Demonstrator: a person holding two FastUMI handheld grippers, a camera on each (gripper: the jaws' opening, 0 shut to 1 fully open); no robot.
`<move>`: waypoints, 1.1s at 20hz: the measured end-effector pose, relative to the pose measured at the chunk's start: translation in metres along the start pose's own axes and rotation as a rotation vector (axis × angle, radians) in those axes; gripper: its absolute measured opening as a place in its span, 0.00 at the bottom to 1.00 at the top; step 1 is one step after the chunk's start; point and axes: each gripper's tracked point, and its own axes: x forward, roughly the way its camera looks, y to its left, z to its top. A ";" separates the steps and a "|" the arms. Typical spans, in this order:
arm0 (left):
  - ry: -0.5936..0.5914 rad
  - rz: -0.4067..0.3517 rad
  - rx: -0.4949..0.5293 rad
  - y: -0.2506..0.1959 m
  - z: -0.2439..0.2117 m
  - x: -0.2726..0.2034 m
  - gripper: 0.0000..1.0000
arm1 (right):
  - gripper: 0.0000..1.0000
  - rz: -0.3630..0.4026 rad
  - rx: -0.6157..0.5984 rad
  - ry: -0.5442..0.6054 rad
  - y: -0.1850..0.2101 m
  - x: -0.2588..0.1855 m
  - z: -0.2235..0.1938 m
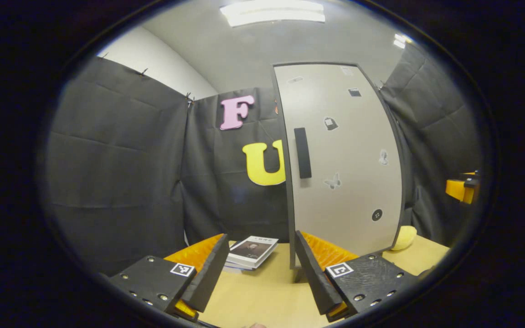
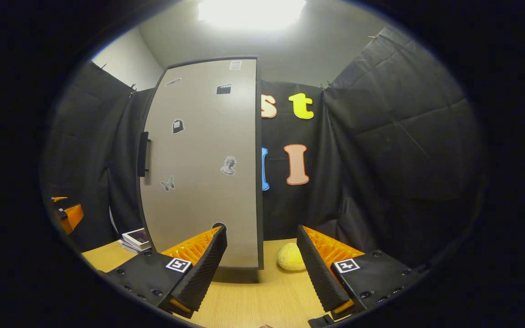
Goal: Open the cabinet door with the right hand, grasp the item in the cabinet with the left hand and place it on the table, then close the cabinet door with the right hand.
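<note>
Cabinet door (image 1: 340, 159) shut, nothing grabbed yet

The dark handle (image 1: 302, 152) is seen at 12 o'clock past the left gripper (image 1: 259, 264), spread wide and empty. The right gripper (image 2: 262, 259), also wide, should probably be hooked squarely behind that handle; the item inside can't be seen.

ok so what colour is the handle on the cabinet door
Black, a vertical bar handle on the pale grey cabinet door; clearest in the left gripper view.

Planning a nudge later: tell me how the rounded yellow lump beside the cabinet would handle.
The rounded yellow lump looks soft and matte, so probably light and squashy. Its domed shape suggests it may roll or wobble on the smooth wooden table.
</note>
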 end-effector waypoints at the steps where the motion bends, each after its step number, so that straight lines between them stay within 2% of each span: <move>1: 0.010 0.016 0.003 0.002 -0.003 -0.003 0.92 | 0.97 0.022 -0.002 -0.007 0.004 0.004 0.002; 3: 0.026 0.045 0.002 0.008 -0.008 -0.014 0.87 | 0.97 0.067 -0.006 -0.015 0.017 0.011 0.005; 4: 0.026 0.057 -0.001 0.010 -0.007 -0.017 0.89 | 0.98 0.087 -0.004 -0.014 0.024 0.015 0.008; 6: 0.027 0.067 0.004 0.017 -0.008 -0.023 0.87 | 0.97 0.124 0.006 -0.016 0.042 0.023 0.015; 9: 0.018 0.073 0.024 0.035 -0.008 -0.019 0.89 | 0.97 0.161 0.010 -0.040 0.071 0.035 0.038; 11: 0.018 0.071 0.026 0.049 -0.008 -0.012 0.87 | 0.97 0.183 0.016 -0.046 0.094 0.044 0.055; 12: 0.010 0.071 0.028 0.058 -0.006 -0.009 0.89 | 0.98 0.196 0.015 -0.048 0.106 0.049 0.064; 17: 0.011 0.097 0.027 0.108 -0.013 0.006 0.89 | 0.96 0.232 0.027 -0.071 0.159 0.072 0.099; 18: 0.014 0.107 0.027 0.117 -0.015 0.008 0.87 | 0.97 0.237 0.028 -0.069 0.168 0.077 0.103; 20: 0.019 0.124 0.029 0.135 -0.018 0.011 0.89 | 0.98 0.249 0.026 -0.060 0.186 0.085 0.107; 22: 0.023 0.140 0.039 0.151 -0.021 0.011 0.87 | 0.98 0.255 0.023 -0.054 0.202 0.097 0.111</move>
